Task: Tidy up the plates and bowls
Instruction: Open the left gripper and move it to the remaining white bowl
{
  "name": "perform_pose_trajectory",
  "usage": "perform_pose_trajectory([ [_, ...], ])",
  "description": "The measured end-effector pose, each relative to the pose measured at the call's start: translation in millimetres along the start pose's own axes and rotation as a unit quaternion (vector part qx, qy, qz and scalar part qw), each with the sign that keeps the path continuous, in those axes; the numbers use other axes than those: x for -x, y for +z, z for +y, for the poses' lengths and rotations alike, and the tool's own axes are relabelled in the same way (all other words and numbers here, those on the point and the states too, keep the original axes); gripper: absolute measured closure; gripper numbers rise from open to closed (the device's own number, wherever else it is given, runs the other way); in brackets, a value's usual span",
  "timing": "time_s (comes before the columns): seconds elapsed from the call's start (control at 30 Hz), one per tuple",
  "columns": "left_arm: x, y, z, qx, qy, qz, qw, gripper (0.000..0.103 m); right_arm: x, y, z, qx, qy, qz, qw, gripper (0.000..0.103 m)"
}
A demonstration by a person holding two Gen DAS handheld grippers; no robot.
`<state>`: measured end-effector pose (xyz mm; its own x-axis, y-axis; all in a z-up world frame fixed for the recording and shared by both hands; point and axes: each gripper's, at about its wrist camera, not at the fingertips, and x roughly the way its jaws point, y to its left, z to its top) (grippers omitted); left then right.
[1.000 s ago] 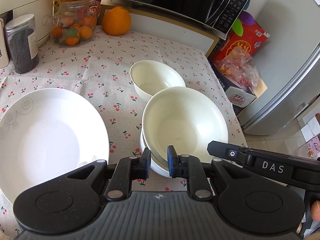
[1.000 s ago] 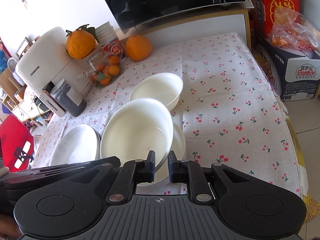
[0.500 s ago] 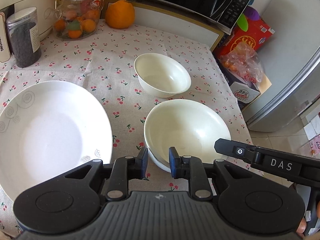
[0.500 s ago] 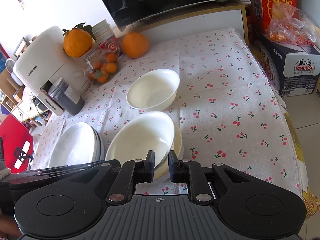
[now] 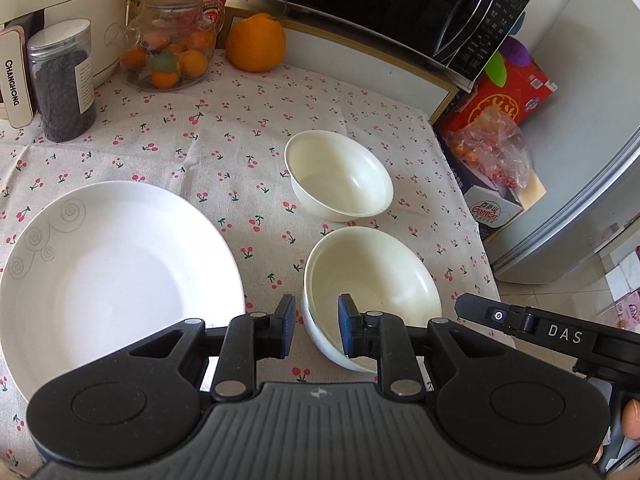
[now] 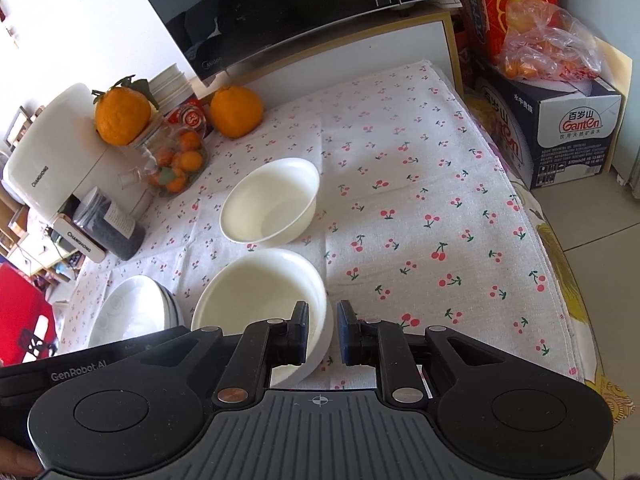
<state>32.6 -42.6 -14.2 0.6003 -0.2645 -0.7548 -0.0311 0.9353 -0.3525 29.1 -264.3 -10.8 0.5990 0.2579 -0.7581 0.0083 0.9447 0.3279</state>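
Note:
Two stacked cream bowls (image 5: 372, 280) (image 6: 260, 292) sit on the cherry-print tablecloth near its front edge. My left gripper (image 5: 316, 326) is open, its jaws either side of the stack's left rim without gripping. My right gripper (image 6: 322, 330) is open, its jaws either side of the stack's right rim. A third cream bowl (image 5: 340, 176) (image 6: 272, 200) stands alone just behind. A stack of white plates with grey swirls (image 5: 108, 276) (image 6: 132, 312) lies to the left.
At the back stand a rice cooker (image 6: 52, 160), a dark jar (image 5: 62, 80), a glass jar of small oranges (image 5: 168, 48), a large orange (image 5: 254, 42) and a microwave (image 5: 384, 4). Boxes and a bag of fruit (image 6: 548, 60) sit off the table's right edge, by a fridge (image 5: 592, 140).
The top bowl, held tilted by both grippers, came down into the lower bowl. Both grippers opened and drew back a little.

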Motion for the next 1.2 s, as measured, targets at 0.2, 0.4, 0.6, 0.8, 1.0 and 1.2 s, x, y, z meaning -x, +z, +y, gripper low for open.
perform_pose_trajectory([
  [0.2,-2.1,16.9,4.1,0.012,0.004,-0.010,0.9999,0.083,-5.7,9.5,-4.5,-0.011,-0.031,-0.001,0.999,0.071],
  [0.4,-12.5,33.5,4.8,0.010,0.000,0.006,0.9999,0.083,-13.7,31.6,-11.5,-0.027,-0.042,-0.002,0.999,0.070],
  [0.6,-25.7,48.6,4.2,-0.005,0.009,0.002,0.9999,0.073,-24.8,52.0,-11.1,-0.027,-0.046,0.002,0.999,0.051],
  [0.8,-42.4,61.0,0.6,-0.016,0.009,0.006,0.9998,0.057,-45.4,71.4,-7.7,-0.019,-0.049,0.018,0.998,0.041],
  [1.0,-56.6,77.5,0.3,-0.036,0.019,-0.009,0.9991,0.037,-72.6,83.3,-8.7,-0.026,-0.046,0.051,0.997,0.038],
  [1.2,-72.4,83.6,6.4,-0.026,0.003,0.001,0.9996,0.029,-94.9,94.1,-12.7,-0.035,-0.038,0.073,0.996,0.035],
])
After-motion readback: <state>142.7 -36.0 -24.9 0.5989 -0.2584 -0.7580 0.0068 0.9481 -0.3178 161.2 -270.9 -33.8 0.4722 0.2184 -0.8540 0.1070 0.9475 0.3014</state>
